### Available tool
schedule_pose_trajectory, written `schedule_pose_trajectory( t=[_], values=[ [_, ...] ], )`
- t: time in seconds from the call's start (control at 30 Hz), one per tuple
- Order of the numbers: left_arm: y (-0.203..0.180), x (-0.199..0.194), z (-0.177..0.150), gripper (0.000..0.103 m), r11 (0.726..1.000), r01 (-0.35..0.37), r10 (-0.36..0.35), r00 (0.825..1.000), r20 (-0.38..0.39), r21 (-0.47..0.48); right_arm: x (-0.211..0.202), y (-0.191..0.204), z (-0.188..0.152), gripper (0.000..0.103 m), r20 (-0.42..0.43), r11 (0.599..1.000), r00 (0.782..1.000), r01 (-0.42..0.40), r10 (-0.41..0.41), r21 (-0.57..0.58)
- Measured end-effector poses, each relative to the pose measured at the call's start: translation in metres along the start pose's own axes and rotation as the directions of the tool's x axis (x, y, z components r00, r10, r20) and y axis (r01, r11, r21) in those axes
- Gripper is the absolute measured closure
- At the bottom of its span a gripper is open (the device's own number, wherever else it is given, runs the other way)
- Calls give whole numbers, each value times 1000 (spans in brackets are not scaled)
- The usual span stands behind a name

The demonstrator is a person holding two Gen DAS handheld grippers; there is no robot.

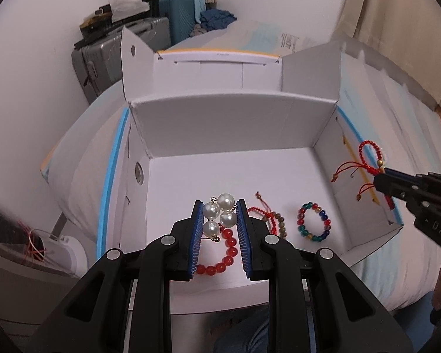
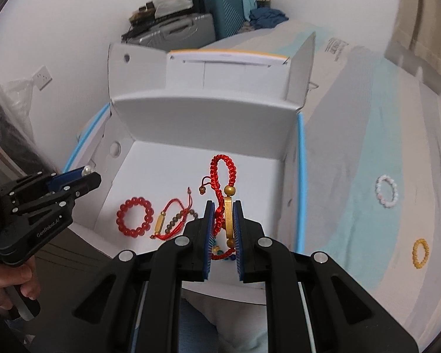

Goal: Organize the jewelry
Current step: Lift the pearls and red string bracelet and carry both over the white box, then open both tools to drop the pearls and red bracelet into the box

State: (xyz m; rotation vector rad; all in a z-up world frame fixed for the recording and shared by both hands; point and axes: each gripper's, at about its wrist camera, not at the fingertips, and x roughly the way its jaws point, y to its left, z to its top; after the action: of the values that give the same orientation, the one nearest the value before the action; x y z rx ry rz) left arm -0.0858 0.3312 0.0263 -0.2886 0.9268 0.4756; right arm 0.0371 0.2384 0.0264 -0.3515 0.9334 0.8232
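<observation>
In the left wrist view, the left claw [image 1: 219, 216] clamps a pearl bracelet [image 1: 217, 214] above the white box [image 1: 220, 123], over a red bead bracelet [image 1: 225, 254]; a multicolored bead bracelet [image 1: 314, 220] lies nearby. In the right wrist view, the right claw [image 2: 222, 223] grips a red braided cord bracelet [image 2: 224, 182] above the box; white [image 2: 387, 191] and yellow [image 2: 420, 253] bead bracelets lie on the bed [image 2: 352, 206].

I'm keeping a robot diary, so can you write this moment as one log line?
left hand-held gripper: shut on pearl piece | right hand-held gripper: shut on red cord bracelet | both over white box | three bracelets inside
</observation>
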Motion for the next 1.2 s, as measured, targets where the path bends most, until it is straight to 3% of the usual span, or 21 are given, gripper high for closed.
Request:
schedule_pose_trajectory(
  t=[0.53,1.0,1.07,1.13,1.2],
  values=[
    [13,50,-13,81,1000,2,-3,993,-116,-13,67,16,-14,89,-159,1000,987,18,-19,-11],
    [11,57,-14,80,1000,-18,17,991,-132,-5,76,17,-18,88,-175,1000,985,4,-9,-26],
    [10,56,-13,75,999,-34,33,992,-124,-5,76,17,-19,74,-174,1000,985,7,-12,-29],
    [11,55,-14,53,999,-49,47,992,-117,-12,73,18,-18,62,-162,999,986,18,-24,-40],
    [12,52,-13,49,998,-60,57,993,-103,-18,69,20,-17,57,-151,999,988,22,-29,-50]
  ],
)
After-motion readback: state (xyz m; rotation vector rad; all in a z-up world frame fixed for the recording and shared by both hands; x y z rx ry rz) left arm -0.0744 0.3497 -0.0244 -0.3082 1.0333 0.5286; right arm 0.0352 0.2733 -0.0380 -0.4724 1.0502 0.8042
